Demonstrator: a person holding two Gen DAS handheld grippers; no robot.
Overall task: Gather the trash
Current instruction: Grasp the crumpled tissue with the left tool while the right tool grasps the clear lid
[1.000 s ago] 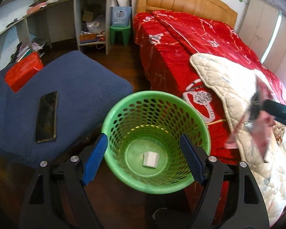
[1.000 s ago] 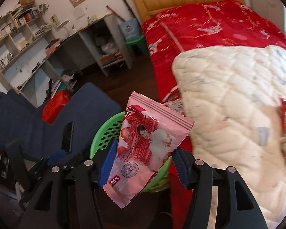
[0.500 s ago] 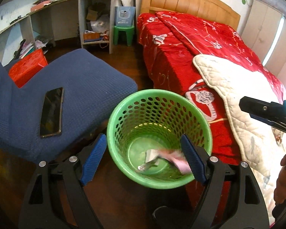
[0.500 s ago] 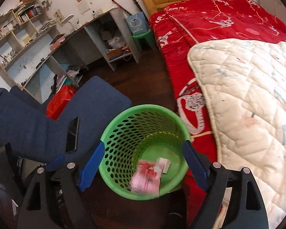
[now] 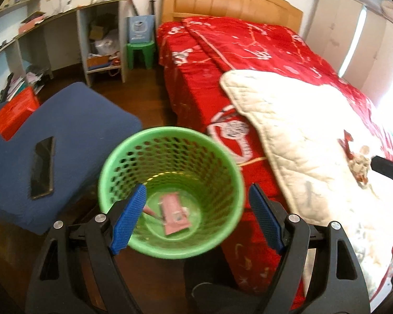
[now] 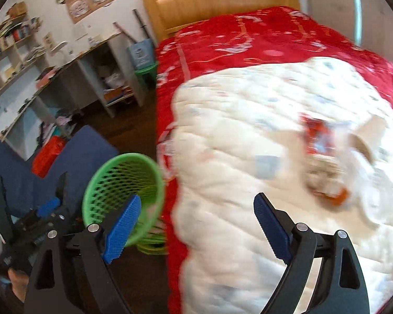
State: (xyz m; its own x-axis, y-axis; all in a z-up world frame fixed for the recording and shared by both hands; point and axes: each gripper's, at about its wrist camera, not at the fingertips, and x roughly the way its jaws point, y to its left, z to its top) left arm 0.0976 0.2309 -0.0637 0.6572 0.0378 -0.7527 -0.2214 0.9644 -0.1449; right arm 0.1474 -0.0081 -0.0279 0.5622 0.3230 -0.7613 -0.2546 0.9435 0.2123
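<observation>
Both grippers gape empty: the left gripper point(image 5: 196, 218) frames the bin point(image 5: 170, 191) at centre, while the right gripper point(image 6: 196, 225), jaws just opened, faces wrappers point(image 6: 319, 141) at right.

One green basket point(image 5: 230, 172) on the floor, one pink wrapper point(image 5: 174, 213) inside. One phone point(image 5: 42, 167) on the blue seat, left. One litter heap point(image 5: 357, 163) on the quilt, right. Two grippers.

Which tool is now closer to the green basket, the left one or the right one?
The left. The left tool hangs open just above the green basket, its fingers framing the rim. The right tool, also open, is over the white quilt, with the basket off to its side.
</observation>
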